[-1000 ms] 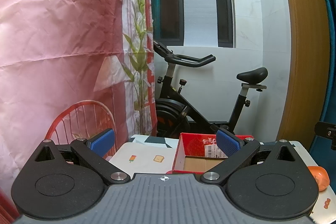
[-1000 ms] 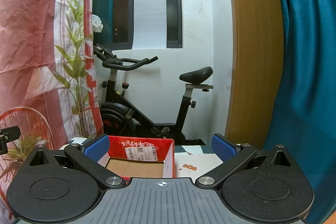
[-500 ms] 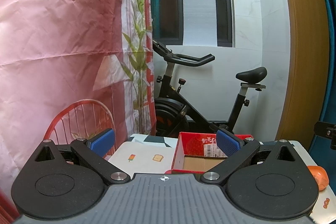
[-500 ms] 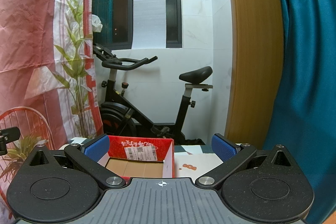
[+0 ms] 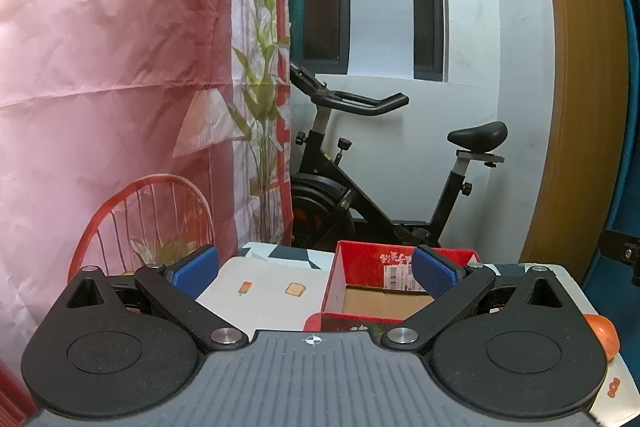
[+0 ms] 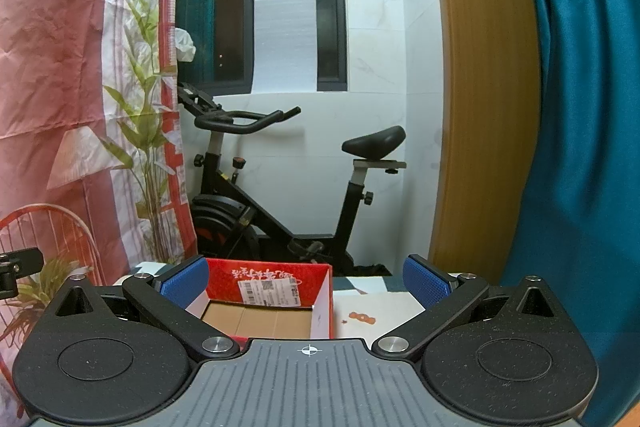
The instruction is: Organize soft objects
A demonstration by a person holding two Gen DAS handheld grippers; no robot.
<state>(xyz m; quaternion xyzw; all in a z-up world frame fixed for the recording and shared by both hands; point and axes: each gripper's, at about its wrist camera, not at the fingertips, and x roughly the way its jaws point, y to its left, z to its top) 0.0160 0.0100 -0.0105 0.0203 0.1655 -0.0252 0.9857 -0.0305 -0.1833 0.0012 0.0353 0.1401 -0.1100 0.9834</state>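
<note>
Both jaws are held wide, empty: left gripper [image 5: 314, 273], right gripper [image 6: 306, 279]. The open red box [image 6: 272, 283] is seen at 12 o'clock on the bench [image 5: 264, 291]; an orange soft object [image 5: 604, 335] lies at 3 o'clock.

Your left gripper [image 5: 315, 273] hangs with its blue pads [image 5: 195, 270] spread wide, holding nothing. Just beyond it an open red cardboard box [image 5: 372, 291] sits on the white table [image 5: 264, 291]; an orange soft object [image 5: 604, 334] lies right of the box.
</note>
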